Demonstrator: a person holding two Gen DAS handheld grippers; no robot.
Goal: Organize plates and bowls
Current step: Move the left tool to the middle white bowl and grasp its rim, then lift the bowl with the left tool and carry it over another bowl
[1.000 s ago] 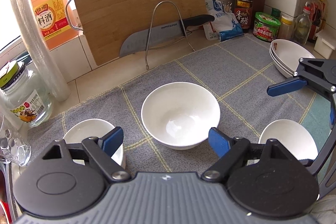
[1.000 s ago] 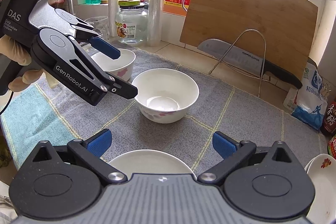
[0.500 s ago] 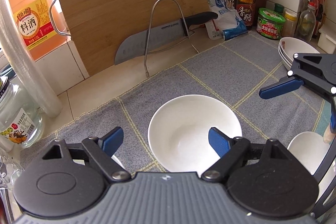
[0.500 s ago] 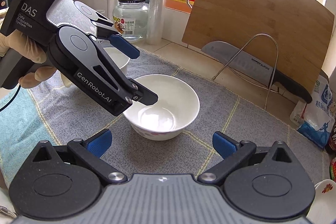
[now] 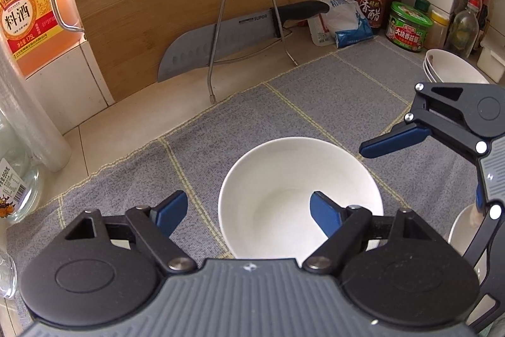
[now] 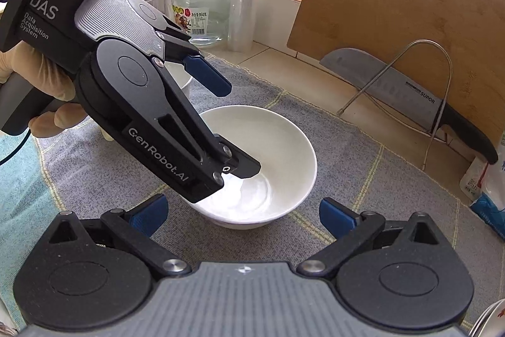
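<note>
A white bowl (image 5: 284, 179) stands on the grey checked cloth (image 5: 331, 90). My left gripper (image 5: 249, 212) straddles the bowl's left wall, with one fingertip (image 5: 325, 213) inside and the other outside. Its jaws are closing, and the pads are still clear of the wall. In the right wrist view the same bowl (image 6: 277, 147) has the left gripper (image 6: 227, 122) reaching down into it. My right gripper (image 6: 243, 213) is open and empty, just short of the bowl's near side. A smaller bowl (image 6: 181, 78) sits behind the left gripper, mostly hidden.
A stack of white bowls (image 5: 448, 68) stands at the cloth's far right, and another white dish (image 5: 464, 226) at the near right. A cutting board (image 5: 189, 5), a knife (image 5: 227, 33) on a wire rack, bottles, jars and a glass jar (image 6: 202, 11) line the back.
Both grippers have moved forward and down toward the middle bowl. The left one now has a finger dipped inside it, and its jaws have narrowed.
</note>
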